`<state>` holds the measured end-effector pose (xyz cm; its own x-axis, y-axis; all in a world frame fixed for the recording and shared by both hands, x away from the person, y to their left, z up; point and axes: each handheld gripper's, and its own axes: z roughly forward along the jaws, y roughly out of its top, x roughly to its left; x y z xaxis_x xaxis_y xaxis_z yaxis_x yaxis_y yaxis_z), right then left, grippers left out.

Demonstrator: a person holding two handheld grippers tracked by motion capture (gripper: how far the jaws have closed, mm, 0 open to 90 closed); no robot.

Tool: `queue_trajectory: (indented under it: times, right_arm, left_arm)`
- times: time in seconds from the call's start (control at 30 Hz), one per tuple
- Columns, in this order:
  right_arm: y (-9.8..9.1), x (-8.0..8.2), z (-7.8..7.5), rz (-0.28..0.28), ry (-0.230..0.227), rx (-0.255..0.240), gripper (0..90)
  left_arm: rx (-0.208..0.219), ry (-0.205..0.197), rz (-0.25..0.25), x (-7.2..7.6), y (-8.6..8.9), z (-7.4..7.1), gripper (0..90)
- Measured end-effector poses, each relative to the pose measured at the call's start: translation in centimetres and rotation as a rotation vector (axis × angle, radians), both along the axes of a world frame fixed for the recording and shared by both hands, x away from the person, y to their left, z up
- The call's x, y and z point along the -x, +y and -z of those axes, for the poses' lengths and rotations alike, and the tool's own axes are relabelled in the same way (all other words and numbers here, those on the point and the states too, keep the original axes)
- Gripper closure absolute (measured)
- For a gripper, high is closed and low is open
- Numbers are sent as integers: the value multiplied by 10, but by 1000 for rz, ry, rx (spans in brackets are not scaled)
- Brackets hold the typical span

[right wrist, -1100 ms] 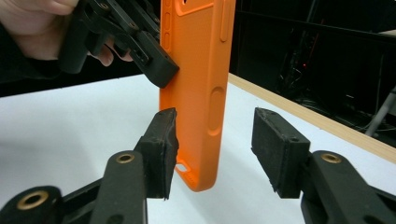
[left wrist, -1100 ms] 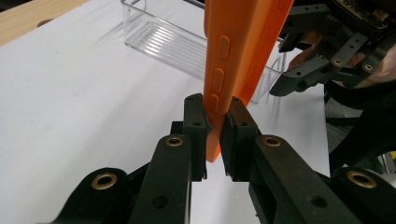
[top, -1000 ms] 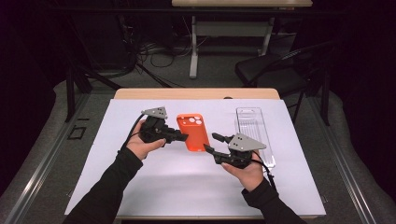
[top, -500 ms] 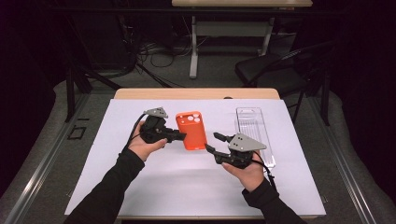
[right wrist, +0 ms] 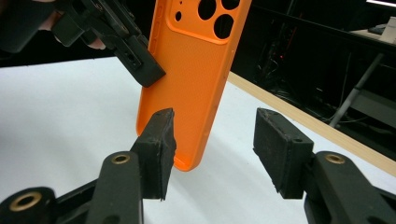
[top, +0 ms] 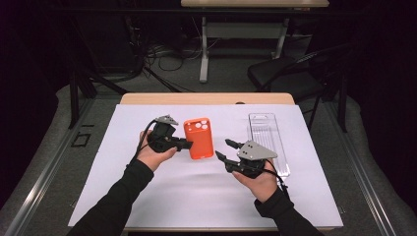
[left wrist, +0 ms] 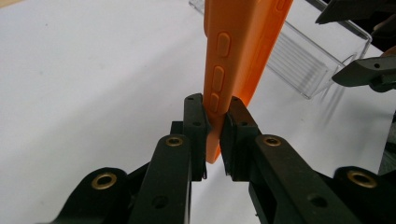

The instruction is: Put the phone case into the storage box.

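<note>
The surface [top: 147, 196] under its white sheet gives me wide bare room on every side of my hands, with its wooden far edge well beyond the work and the near edge down by my sleeves, so nothing crowds a swing in toward the middle. Off to my right lies the clear plastic tray [top: 268, 142], flat and long, near my right hand; I judge it the one thing to keep clear of when that hand moves. In the middle I hold the orange phone case [top: 198, 138] up off the sheet, camera holes toward the far end, and I think it is raised this way so its free long edge is offered to the other hand. My left gripper [left wrist: 212, 123] has its jaws pinched on the case's button edge, near one corner, gripping the thin wall from both faces. My right gripper [right wrist: 215, 144] waits just beside the case with its jaws spread and touching nothing; the case's lower corner sits beyond them, nearer the left pad.
</note>
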<state>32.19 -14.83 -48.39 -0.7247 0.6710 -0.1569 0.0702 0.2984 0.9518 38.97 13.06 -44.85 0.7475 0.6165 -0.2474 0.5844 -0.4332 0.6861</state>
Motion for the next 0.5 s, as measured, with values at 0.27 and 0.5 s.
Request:
queue_trajectory:
  times: [0.27, 0.5]
  right_arm:
    - [2, 0, -2, 10, -2, 34, 480]
    - [3, -3, -8, 22, 0, 65, 459]
  left_arm:
    - [-10, 35, -37, 0, 1, 0, 815]
    - [-33, 43, -62, 1, -1, 0, 815]
